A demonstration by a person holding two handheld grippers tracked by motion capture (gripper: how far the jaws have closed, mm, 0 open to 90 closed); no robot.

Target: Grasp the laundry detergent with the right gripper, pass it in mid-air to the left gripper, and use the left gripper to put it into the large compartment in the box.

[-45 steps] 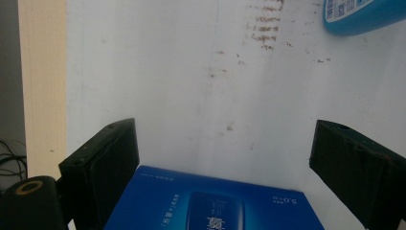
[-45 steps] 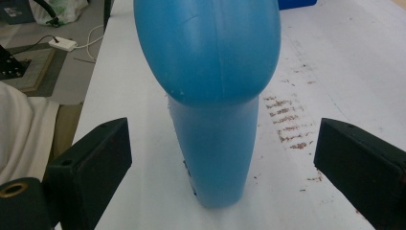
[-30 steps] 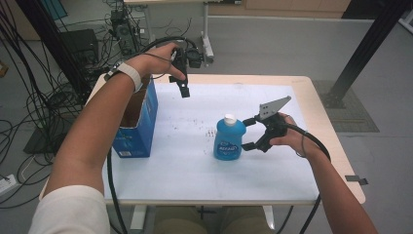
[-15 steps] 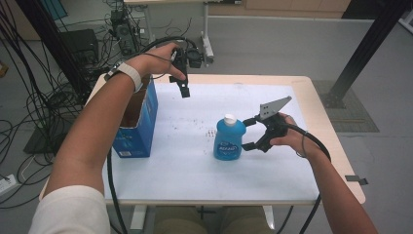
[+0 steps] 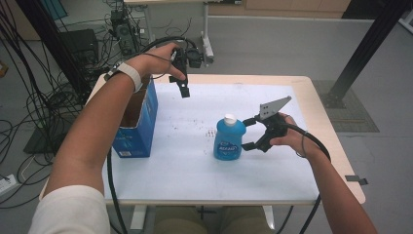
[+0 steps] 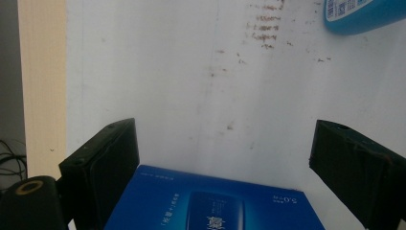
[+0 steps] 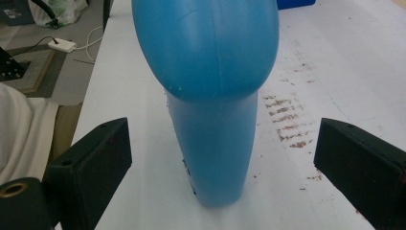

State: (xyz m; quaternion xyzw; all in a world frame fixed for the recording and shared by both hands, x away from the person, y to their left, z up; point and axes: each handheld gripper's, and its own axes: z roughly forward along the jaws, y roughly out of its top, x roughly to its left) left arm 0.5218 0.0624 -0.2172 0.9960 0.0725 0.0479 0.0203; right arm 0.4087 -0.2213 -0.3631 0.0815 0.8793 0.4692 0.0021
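Observation:
A blue bottle [image 5: 228, 140] with a white cap stands upright near the middle of the white table [image 5: 195, 170]. My right gripper [image 5: 246, 133] is level just to its right, open, with the jaws either side of the bottle's edge and not touching it. In the right gripper view the bottle [image 7: 215, 96] rises between the spread jaws of the right gripper [image 7: 222, 127]. A blue cardboard box [image 5: 136, 122] with an open top stands at the table's left edge. My left gripper [image 5: 183, 88] hangs above the far left of the table, pointing down, open and empty. Below the left gripper [image 6: 225, 129] lies the blue box [image 6: 210, 206].
The table's wooden rim [image 5: 336, 146] runs close behind my right hand. Cables and equipment [image 5: 48, 97] crowd the floor at the left. A black post [image 5: 360, 53] slants at the back right. Brown specks [image 5: 209, 130] mark the sheet left of the bottle.

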